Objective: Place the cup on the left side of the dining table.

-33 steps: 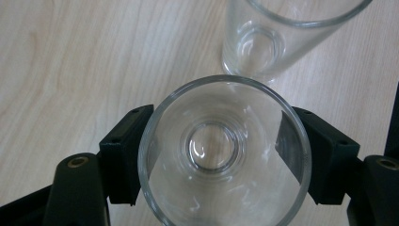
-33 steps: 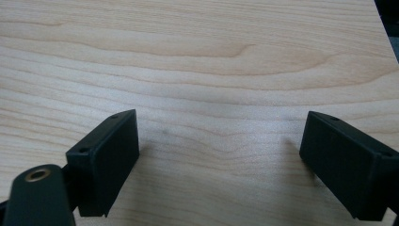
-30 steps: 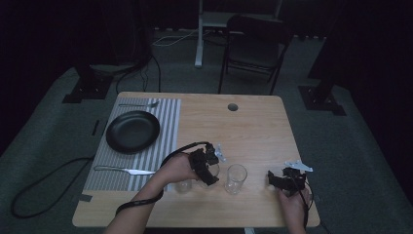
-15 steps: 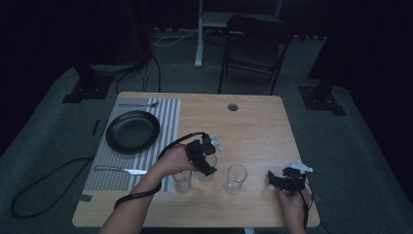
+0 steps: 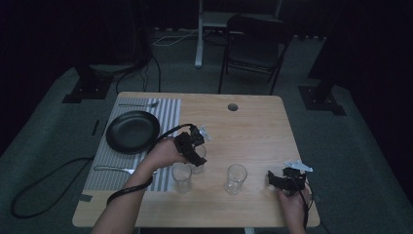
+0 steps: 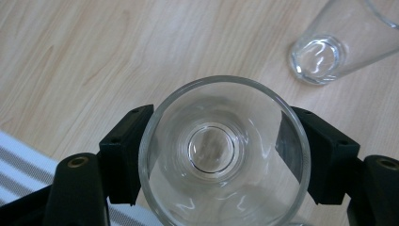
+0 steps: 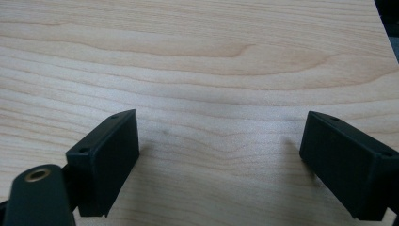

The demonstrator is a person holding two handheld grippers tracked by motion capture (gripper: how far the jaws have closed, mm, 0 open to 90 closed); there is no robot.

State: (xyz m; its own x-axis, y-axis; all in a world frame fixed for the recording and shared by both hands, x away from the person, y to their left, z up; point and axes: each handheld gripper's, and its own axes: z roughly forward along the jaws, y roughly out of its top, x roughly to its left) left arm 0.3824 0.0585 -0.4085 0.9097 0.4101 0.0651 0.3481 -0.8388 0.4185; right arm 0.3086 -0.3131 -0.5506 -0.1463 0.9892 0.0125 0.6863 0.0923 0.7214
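High view: my left gripper [image 5: 195, 151] sits mid-counter [image 5: 253, 126], beside the striped mat [image 5: 165, 109].
Left fingers [image 6: 124, 150]: I have them clamped on a clear glass [image 6: 223, 155].
Right gripper [image 7: 221, 160]: fingers spread wide, holding nothing, over bare wood.

A clear drinking glass [image 6: 225, 153] is being held upright between the left gripper [image 5: 194, 146]'s jaws above the wooden table [image 5: 253, 122], near two other standing glasses [image 5: 181, 176].

left gripper [image 5: 195, 148] jaws closed around something, right gripper [image 5: 285, 181] jaws apart
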